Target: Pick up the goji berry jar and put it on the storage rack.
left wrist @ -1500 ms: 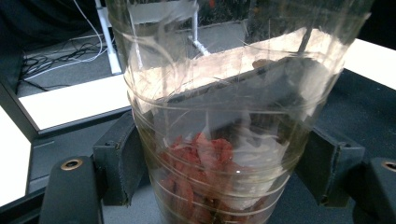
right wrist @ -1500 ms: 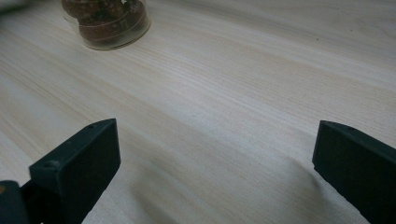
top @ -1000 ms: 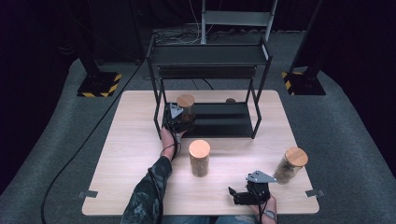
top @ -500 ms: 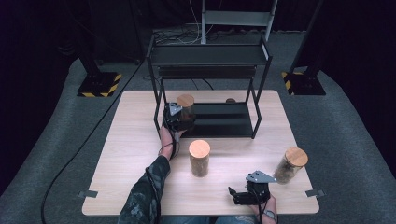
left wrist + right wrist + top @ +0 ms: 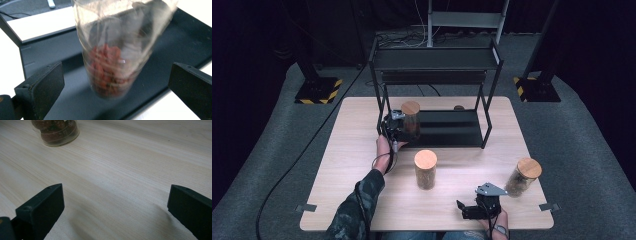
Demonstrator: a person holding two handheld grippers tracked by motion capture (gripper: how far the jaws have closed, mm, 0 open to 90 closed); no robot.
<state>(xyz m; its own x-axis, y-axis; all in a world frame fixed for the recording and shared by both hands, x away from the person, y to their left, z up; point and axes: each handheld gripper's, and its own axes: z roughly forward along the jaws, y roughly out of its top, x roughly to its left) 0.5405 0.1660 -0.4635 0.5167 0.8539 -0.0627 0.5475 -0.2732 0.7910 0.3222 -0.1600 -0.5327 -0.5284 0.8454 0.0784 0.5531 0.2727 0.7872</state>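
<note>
A clear jar (image 5: 411, 120) with a cork lid and red contents (image 5: 110, 67) stands on the lower shelf (image 5: 452, 127) of a black metal rack, at its left end. My left gripper (image 5: 402, 128) is level with the jar, which stands between its jaws. The jaws have just been opening and my left gripper (image 5: 117, 68) is open, with both pads clear of the glass. My right gripper (image 5: 466, 210) rests near the table's front edge. In its own view my right gripper (image 5: 115, 192) is open over bare wood.
A second cork-lidded jar (image 5: 425, 169) stands mid-table and a third (image 5: 523, 176) at the right, near my right gripper. A jar base with brown contents (image 5: 56, 131) shows in the right gripper view. The rack's posts (image 5: 382, 107) and top shelf (image 5: 437, 59) rise above the lower shelf (image 5: 180, 37).
The left gripper has shifted slightly at the jar on the shelf; the jar stays where it stood. The right gripper has not moved.
</note>
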